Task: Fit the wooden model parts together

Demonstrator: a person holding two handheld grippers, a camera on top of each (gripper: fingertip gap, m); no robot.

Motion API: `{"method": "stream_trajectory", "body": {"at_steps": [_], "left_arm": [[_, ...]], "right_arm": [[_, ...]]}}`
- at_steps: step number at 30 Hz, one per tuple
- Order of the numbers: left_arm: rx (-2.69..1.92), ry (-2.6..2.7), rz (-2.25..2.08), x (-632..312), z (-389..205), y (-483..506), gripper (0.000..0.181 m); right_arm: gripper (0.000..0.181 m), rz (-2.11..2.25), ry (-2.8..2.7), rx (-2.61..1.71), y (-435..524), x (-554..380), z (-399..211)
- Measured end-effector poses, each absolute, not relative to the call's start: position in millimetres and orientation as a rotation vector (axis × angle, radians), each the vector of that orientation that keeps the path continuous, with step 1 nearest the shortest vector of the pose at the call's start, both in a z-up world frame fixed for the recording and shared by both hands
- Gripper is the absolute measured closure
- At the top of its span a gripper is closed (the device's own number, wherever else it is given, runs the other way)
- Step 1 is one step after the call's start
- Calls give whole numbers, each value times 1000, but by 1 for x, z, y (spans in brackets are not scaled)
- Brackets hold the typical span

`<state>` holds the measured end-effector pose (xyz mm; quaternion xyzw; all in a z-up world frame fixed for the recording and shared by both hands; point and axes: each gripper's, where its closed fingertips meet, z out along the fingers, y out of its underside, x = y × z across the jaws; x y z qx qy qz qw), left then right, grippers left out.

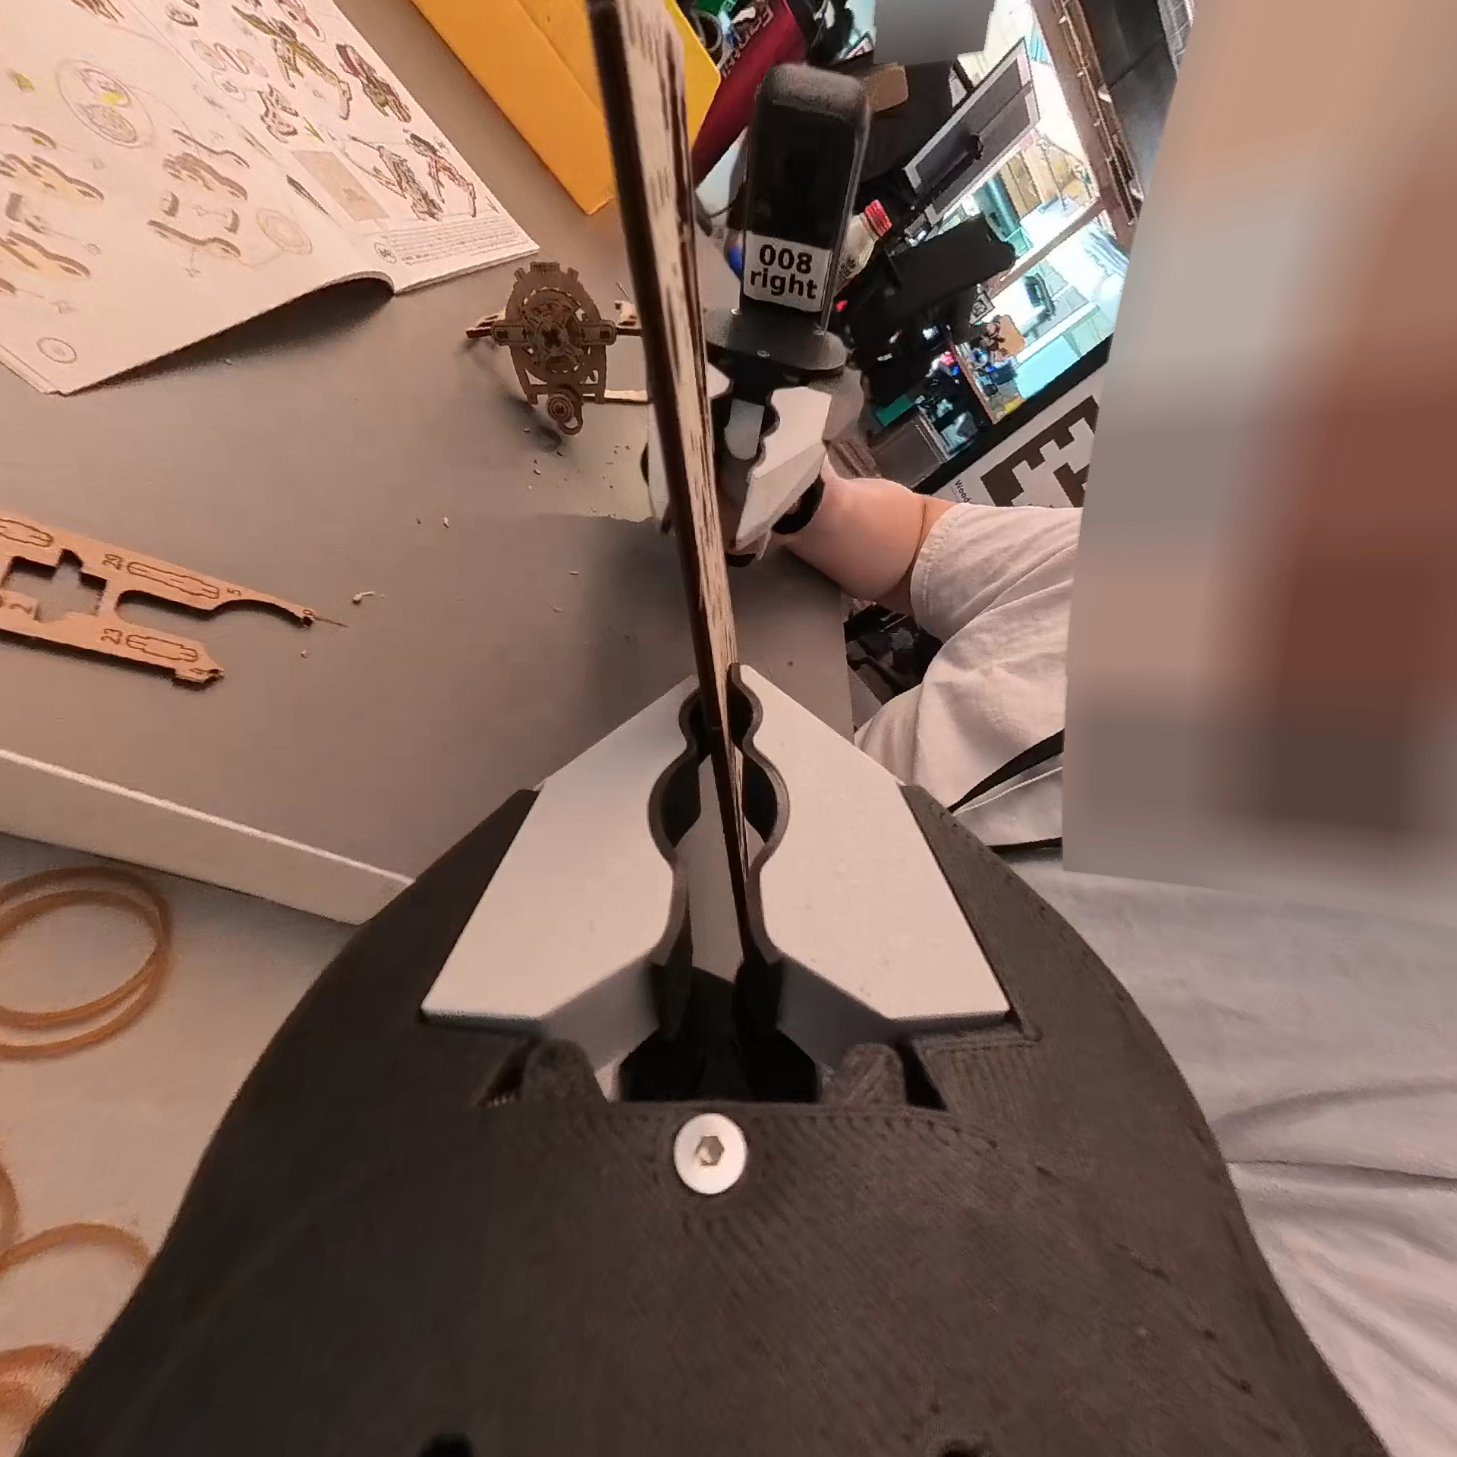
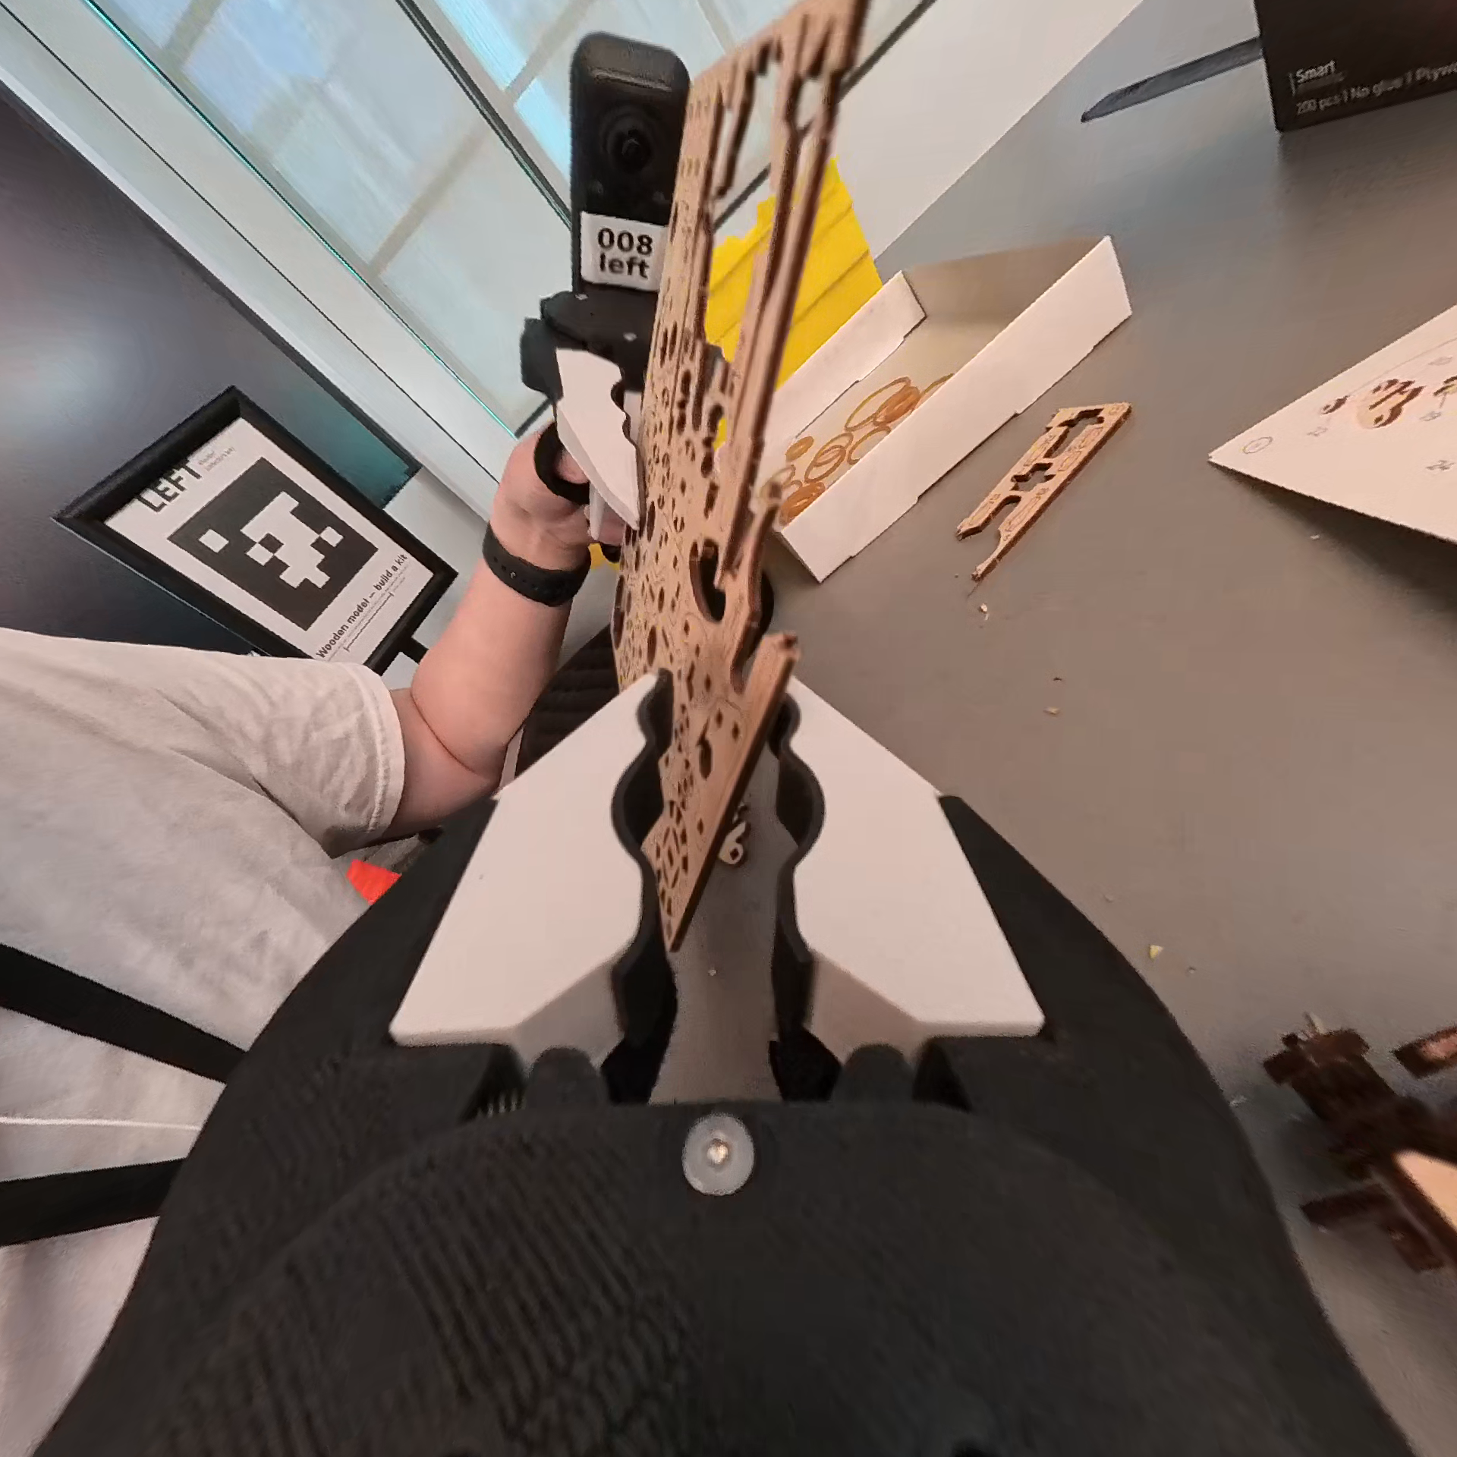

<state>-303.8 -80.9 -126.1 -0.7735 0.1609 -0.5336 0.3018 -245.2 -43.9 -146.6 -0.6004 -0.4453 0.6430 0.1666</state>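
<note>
Two hand-held grippers share one wooden parts sheet [image 2: 709, 504], held up off the grey tabletop [image 1: 441, 709]; left hand-held gripper [image 1: 719, 709] is closed tight on the sheet's edge, seen edge-on as a thin dark strip running up betw. its 2 pale fingers [image 1: 583, 867]; right hand-held gripper [image 2: 721, 788] has jaws partly apart w/ the sheet's lower corner sitting betw. them, but can't tell if the pads actually press it; sheet is tilted, full of cut-outs. On the tabletop: 1 small assembled wooden gear piece [image 1: 552, 347], far centre in left wrist view; 1 leftover sheet offcut [image 1: 118, 607] lying flat at left; 1 open instruction booklet [image 1: 197, 173] far left; 1 white tray [image 2: 970, 394] holding several rubber bands [image 2: 875, 418], exact no. unclear; 1 dark box [image 2: 1356, 63] at far right in right wrist view; wood crumbs scattered near the offcut.
</note>
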Motion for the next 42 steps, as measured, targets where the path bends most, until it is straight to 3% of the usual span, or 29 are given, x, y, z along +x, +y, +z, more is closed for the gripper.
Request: {"method": "stream_trajectory", "body": {"at_steps": [9,16,23,34,42], "left_arm": [[-1984,389,-1342,-332,-104,-83,180],[-1987,304,-1333,-345,-107,-76,180],[-1969,288,-1313,-349,-103,-75,180],[-2052,377,-1332,-330,-117,-82,180],[-2058,388,-1380,-319,-120,-83,180]], "right_arm": [[139,1685,-1268,-1666,-37,-242,-138],[136,1312,-1389,-1616,-27,-240,-149],[129,1277,-1435,-1728,-29,-241,-171],[131,1692,-1284,-1752,-38,-242,-150],[146,1807,-1269,-1699,-44,-243,-143]]}}
